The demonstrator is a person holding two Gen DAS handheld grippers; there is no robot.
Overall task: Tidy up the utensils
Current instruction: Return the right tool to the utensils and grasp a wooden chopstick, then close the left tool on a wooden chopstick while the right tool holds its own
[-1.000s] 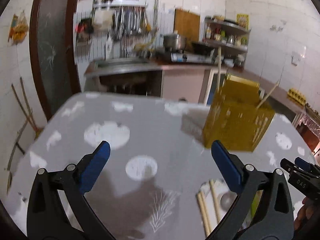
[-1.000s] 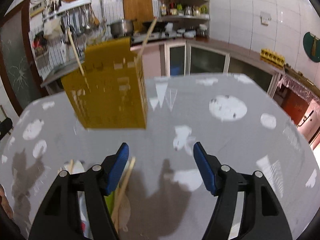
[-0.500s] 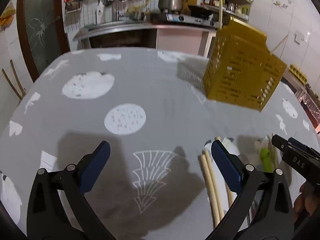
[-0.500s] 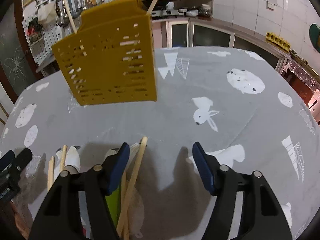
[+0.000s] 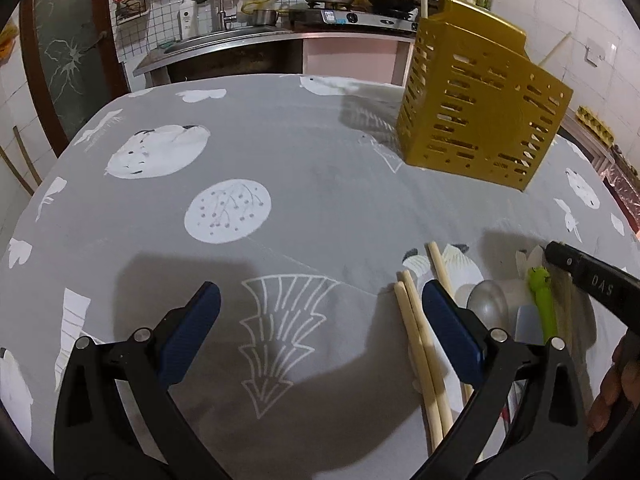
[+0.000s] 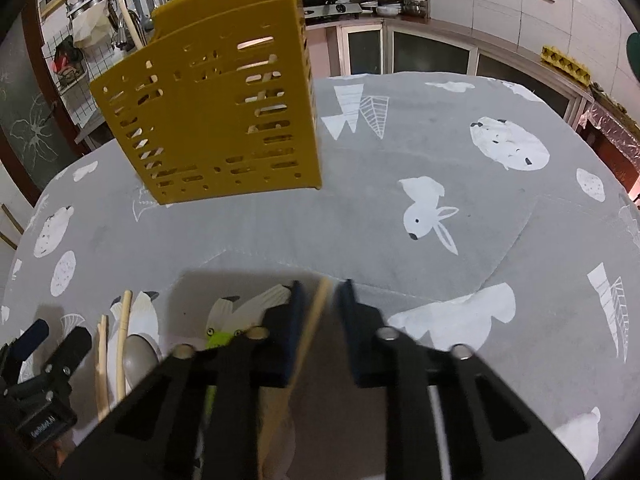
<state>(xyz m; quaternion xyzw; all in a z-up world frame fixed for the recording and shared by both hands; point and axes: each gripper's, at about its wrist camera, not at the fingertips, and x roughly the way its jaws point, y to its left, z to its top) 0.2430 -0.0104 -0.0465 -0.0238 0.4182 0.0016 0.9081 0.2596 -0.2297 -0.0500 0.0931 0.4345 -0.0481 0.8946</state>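
Right gripper [image 6: 322, 300] fingers closing around 1 wooden chopstick [image 6: 310, 328]; left gripper [image 5: 320, 320] fingers spread wide, empty, above surface [image 5: 320, 168].

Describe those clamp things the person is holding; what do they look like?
Each tool, left and right, is black plastic with two angled arms, silver rivets at the joints and dark blue ribbed pads. One arm carries white lettering.

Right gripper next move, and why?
Probably finish the squeeze, then lift. The right gripper is closing with a wooden chopstick between its jaws, a gap showing on the right-hand pad's side. The chopstick lies on the table; the yellow utensil holder stands beyond.
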